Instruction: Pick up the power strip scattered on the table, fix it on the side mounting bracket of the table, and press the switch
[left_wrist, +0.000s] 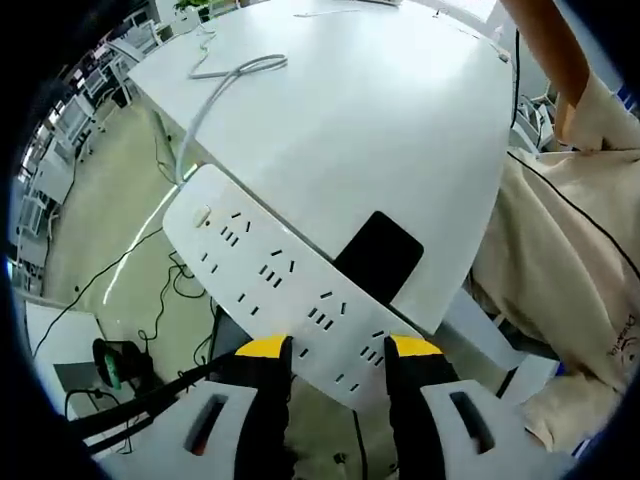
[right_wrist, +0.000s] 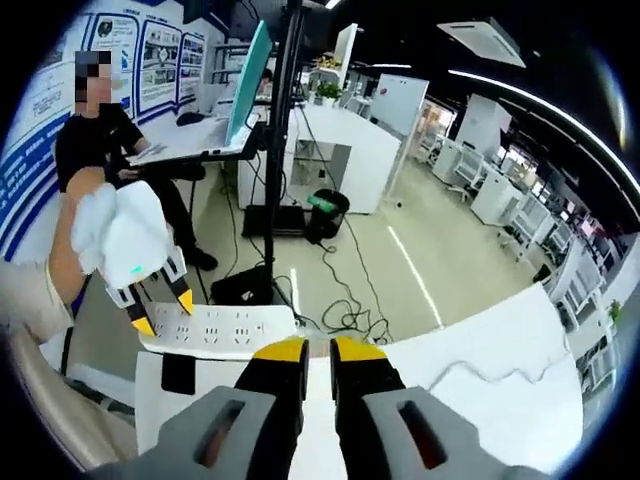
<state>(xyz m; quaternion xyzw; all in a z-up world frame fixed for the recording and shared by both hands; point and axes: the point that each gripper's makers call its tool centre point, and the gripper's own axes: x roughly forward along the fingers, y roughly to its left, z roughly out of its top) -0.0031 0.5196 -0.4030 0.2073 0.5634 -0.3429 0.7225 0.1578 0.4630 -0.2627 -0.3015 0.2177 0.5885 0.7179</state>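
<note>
At the table's edge, my left gripper clamps the white power strip by 1 end.
It hangs past the white table rim, over open floor, its cable trailing across the top, a black patch behind it. My right gripper is nearly shut, holding nothing.

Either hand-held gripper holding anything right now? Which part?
The left hand-held gripper holds the white power strip by one end, jaws across its width. The right hand-held gripper is shut and holds nothing.
</note>
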